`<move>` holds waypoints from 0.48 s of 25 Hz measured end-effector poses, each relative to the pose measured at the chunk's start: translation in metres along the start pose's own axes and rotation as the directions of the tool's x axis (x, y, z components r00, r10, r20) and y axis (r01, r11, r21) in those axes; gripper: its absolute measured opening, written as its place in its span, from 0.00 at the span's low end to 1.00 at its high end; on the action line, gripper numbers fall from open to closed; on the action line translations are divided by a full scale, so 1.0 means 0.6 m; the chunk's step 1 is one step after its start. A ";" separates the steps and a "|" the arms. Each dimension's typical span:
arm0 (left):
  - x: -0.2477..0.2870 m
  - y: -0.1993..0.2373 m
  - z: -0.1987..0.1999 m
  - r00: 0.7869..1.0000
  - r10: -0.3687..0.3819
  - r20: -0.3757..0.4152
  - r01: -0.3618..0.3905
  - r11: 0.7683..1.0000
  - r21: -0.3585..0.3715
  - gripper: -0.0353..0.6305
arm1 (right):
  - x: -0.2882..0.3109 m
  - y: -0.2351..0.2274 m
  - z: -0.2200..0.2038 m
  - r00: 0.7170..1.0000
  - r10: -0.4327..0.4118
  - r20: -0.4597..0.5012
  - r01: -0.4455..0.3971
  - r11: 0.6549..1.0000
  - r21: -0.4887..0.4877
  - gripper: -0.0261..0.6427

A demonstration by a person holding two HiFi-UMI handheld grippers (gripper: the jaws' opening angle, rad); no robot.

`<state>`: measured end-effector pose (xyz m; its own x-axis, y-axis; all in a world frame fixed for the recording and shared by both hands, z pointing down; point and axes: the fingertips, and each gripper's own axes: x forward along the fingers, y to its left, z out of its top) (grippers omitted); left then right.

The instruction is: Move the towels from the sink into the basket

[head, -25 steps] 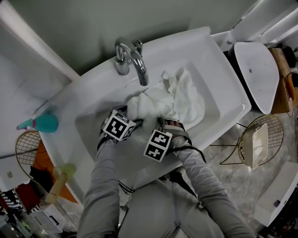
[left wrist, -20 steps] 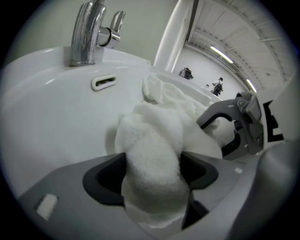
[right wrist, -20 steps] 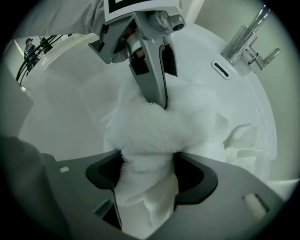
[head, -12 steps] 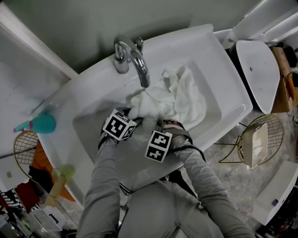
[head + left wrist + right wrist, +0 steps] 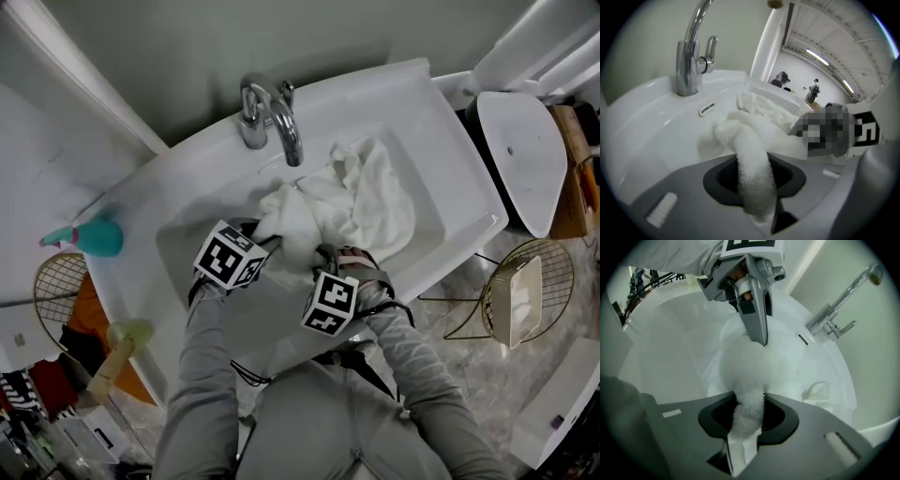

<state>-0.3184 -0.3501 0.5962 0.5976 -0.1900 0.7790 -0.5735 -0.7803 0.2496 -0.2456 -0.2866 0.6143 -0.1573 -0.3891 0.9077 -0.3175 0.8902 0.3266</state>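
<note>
Down in the white sink, rumpled white towels are lying heaped. The left gripper has just been closing its fingers on a fold of them, and the right gripper is clenching another, probably sharing the lift.

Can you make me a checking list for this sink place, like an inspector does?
Surface: white sink, basin partly bare; chrome faucet at the back.
Job's things: white towels heaped in the sink; gold wire basket on the floor at right, something pale inside.
Clutter: teal bottle left of the sink; second wire basket near it.
Grippers: left gripper and right gripper have just been closing; each is shut on a fold of the towels.
Cables: black cables loop by the person's right wrist.
Surroundings: toilet at right; marbled floor.
</note>
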 end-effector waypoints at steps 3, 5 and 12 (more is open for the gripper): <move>-0.048 -0.007 0.014 0.998 0.034 0.049 -0.034 0.999 -0.007 0.33 | -0.035 -0.013 0.028 0.995 -0.055 0.083 0.054 0.998 0.017 0.18; -0.081 -0.014 0.024 0.994 0.063 0.085 -0.062 0.998 -0.010 0.32 | -0.061 -0.024 0.045 0.986 -0.097 0.133 0.094 0.995 0.031 0.18; -0.174 -0.072 0.075 0.972 0.145 0.183 -0.155 0.987 0.043 0.32 | -0.161 -0.054 0.059 0.936 -0.240 0.258 0.226 0.970 0.086 0.18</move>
<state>-0.3308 -0.3237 0.4783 0.6005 -0.4068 0.6884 -0.6347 -0.7661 0.1010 -0.2530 -0.2862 0.5068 -0.3118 -0.6390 0.7032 -0.4237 0.7559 0.4990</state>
